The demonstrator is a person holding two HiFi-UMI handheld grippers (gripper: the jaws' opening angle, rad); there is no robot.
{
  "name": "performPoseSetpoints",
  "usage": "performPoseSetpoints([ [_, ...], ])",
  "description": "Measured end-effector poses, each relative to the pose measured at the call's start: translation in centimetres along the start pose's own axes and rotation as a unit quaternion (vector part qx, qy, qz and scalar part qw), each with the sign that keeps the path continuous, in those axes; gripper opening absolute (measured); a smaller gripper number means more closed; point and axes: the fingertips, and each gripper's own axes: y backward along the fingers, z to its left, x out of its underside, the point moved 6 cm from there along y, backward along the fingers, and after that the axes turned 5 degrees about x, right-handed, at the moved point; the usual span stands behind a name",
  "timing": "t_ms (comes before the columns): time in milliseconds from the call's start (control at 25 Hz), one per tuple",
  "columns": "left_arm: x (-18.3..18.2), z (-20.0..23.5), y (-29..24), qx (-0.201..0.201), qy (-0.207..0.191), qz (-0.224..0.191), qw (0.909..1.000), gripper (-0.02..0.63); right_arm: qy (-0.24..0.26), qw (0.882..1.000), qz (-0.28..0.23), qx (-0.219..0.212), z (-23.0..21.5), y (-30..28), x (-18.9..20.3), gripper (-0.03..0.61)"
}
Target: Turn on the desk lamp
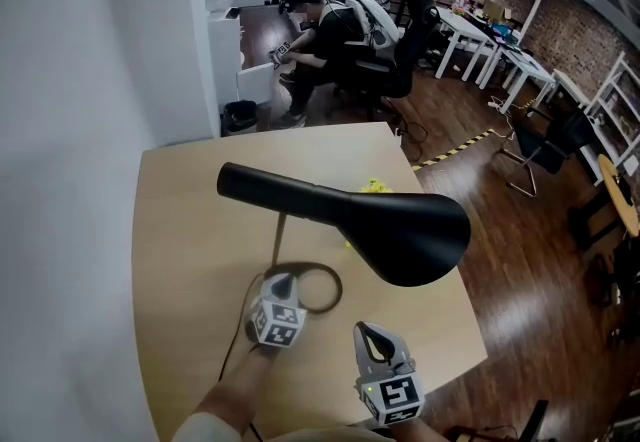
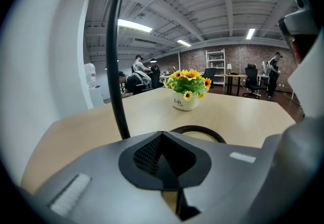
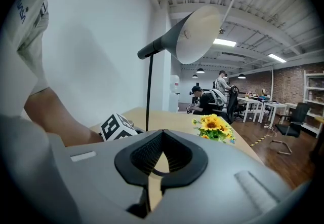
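Item: desk lamp (image 1: 400,225), black, standing on a pale wood worktop (image 1: 190,220); the head view shows its wide shade hanging over the middle of the worktop, a thin stem (image 1: 278,238) dropping to a ring-shaped base (image 1: 322,290). Left tongs (image 1: 283,285): held out on a bare forearm from 6 o'clock, tips lying at the 8 o'clock edge of the ring base; contact with it cannot be judged. Jaws pressed together, nothing between them. Right tongs (image 1: 370,333): just beside the left pair at its 4 o'clock, near the worktop's front edge, pointing toward 12 o'clock under the shade; jaws likewise pressed together and empty. Left gripper view: the tongs (image 2: 162,134) sit low over the worktop, with the base ring (image 2: 198,131) directly ahead, the stem (image 2: 115,66) rising at 11 o'clock, and a white pot of yellow flowers (image 2: 186,91) standing beyond the ring; in the head view the shade hides all but a scrap of these flowers (image 1: 374,187). Right gripper view: the tongs (image 3: 162,133) look up at the shade's pale underside (image 3: 195,35), unseen from above; the left pair's marker cube (image 3: 117,126) lies at 10 o'clock, the flowers (image 3: 215,127) at 2 o'clock. Background: seated person (image 1: 330,30) at far desks, at 12 o'clock.
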Motion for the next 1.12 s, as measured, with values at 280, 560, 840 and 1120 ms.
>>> performPoseSetpoints([
  [280, 0.4, 0.8, -1.2, -0.003, 0.007, 0.007, 0.9999, -0.008, -0.006, 1.000, 0.003, 0.004, 0.0, -0.4, -0.1, -0.002],
  [560, 0.9, 1.1, -1.3, 0.001, 0.019, 0.017, 0.9997, -0.007, -0.025, 1.000, 0.007, 0.006, -0.6, -2.0, -0.9, -0.002],
  [840, 1.8, 1.0, -2.0, 0.009, 0.025, 0.029, 0.9992, -0.007, -0.029, 0.999, 0.017, 0.003, -0.4, -3.5, -0.2, -0.002],
  [1120, 2.1, 1.1, -2.3, 0.013, 0.035, 0.033, 0.9988, -0.006, -0.032, 0.999, 0.024, -0.005, 0.1, -3.9, -0.3, -0.002],
])
